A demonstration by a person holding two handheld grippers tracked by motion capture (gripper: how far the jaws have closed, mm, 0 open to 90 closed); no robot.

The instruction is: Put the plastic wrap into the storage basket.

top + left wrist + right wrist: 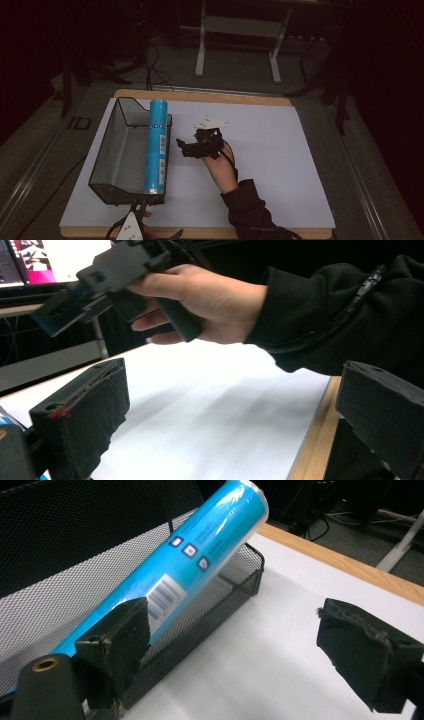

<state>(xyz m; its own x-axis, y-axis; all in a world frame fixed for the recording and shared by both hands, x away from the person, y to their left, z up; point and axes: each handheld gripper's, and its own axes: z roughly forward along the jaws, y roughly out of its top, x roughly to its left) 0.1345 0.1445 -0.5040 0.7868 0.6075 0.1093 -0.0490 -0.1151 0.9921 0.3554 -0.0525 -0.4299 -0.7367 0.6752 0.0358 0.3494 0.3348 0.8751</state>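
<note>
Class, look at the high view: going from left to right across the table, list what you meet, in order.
Black mesh tray → blue tube lying along the tray's right rim → right tongs, held open in a hand → bare white table sheet.

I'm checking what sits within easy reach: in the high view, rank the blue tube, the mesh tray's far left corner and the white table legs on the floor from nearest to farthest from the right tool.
1. Blue tube: just left of the right tool.
2. Mesh tray's far left corner: farther left and back.
3. White table legs: beyond the table, on the floor.
</note>
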